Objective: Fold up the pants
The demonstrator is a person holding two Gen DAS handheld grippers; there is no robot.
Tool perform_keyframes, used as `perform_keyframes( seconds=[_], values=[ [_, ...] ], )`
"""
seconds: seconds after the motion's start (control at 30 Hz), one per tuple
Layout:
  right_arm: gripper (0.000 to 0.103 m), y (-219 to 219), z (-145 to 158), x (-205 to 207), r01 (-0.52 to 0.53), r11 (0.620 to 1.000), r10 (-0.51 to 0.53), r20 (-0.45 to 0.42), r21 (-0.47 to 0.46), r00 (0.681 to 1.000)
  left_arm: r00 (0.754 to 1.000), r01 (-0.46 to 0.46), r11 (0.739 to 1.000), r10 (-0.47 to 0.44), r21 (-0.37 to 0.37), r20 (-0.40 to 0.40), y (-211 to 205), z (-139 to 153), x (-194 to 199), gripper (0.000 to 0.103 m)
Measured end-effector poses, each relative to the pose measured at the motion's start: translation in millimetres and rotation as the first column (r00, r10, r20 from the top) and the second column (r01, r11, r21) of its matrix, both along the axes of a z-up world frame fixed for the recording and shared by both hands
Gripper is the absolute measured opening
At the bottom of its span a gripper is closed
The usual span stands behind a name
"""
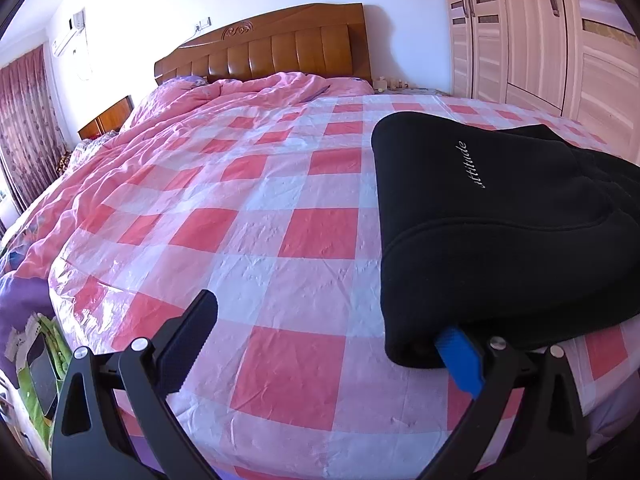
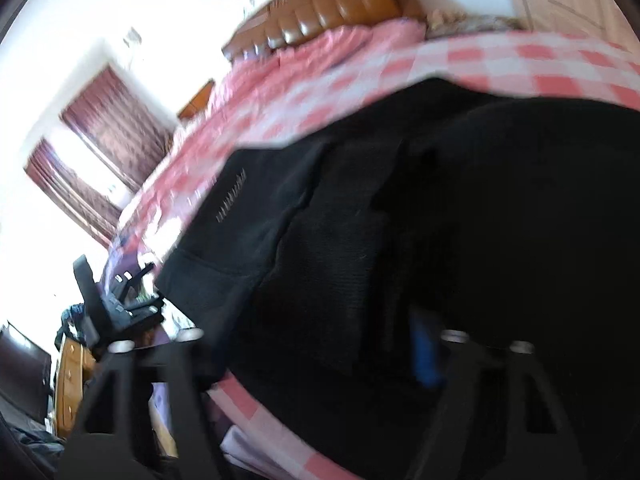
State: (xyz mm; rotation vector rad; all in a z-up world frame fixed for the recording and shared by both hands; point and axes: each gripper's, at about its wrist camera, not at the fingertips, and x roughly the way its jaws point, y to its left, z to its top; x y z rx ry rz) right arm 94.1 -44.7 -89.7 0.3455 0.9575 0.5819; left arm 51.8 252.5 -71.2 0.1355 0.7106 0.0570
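Black pants with a white "attitude" print lie folded on the pink checked bed cover, at the right of the left wrist view. My left gripper is open, its jaws wide apart; the blue right finger is tucked under the near edge of the pants, the black left finger over bare cover. In the blurred right wrist view the pants fill most of the frame. My right gripper is low against them; its blue finger is in the dark fabric, and its state is unclear.
A wooden headboard and a crumpled pink quilt are at the far end. A wardrobe stands at the right. Curtains hang at the left. The left gripper's body shows in the right wrist view.
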Motion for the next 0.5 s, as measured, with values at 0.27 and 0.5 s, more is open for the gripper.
perform_keyframes(
  seconds=[0.27,0.5],
  values=[
    [0.016,4,35,-21,0.048,0.997,-0.037,0.160,-0.063,0.986,1.000,0.010,1.000,-0.010,0.026,-0.002,0,1,1,0.101],
    [0.014,-21,11,-29,0.108,0.993,-0.103,0.105,-0.037,0.989,1.000,0.027,0.999,-0.027,0.039,0.006,-8,1,-3,0.102]
  ],
)
